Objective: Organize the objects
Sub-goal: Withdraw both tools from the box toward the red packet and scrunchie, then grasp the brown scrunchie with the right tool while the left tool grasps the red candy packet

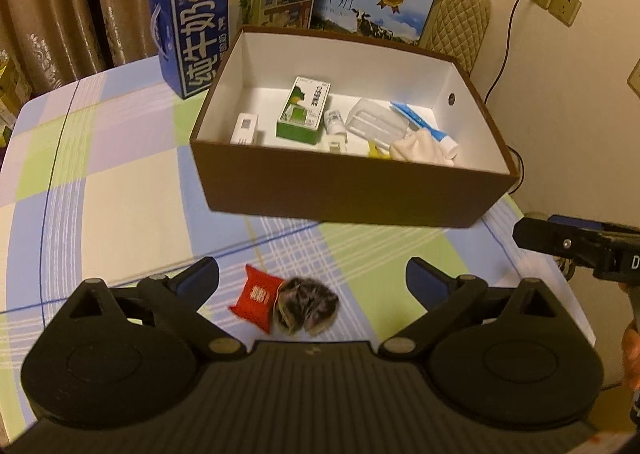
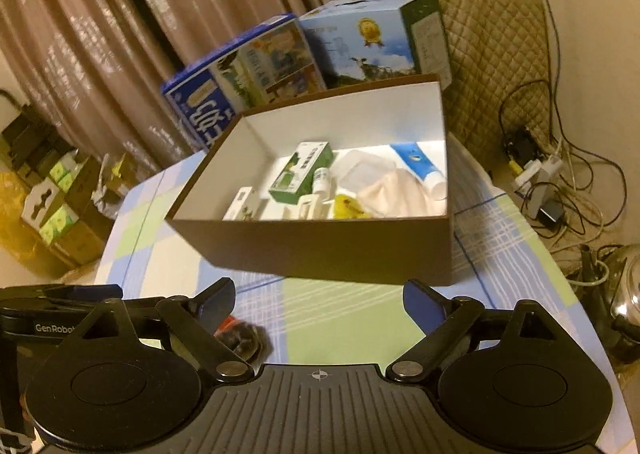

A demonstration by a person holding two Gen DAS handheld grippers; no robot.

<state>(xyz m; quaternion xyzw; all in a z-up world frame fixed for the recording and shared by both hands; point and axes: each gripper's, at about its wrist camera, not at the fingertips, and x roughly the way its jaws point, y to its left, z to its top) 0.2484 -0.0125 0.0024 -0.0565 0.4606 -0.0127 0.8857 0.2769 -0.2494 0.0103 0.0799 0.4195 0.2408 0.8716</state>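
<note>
Brown open box (image 1: 340, 189) on the checked counter (image 1: 120, 193); inside: green carton (image 1: 304, 109), small white bottle (image 1: 334, 121), clear plastic case (image 1: 376, 121), blue-white tube (image 1: 424, 125), cream cloth (image 1: 424, 149); red packet (image 1: 256, 298) and dark pouch (image 1: 308, 306) lie outside, touching; left hand-held gripper (image 1: 312, 280) spread wide above both, empty; right hand-held gripper (image 2: 320, 300) spread wide, empty.

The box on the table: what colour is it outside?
Brown outside, white inside; clearest in the left wrist view.
</note>
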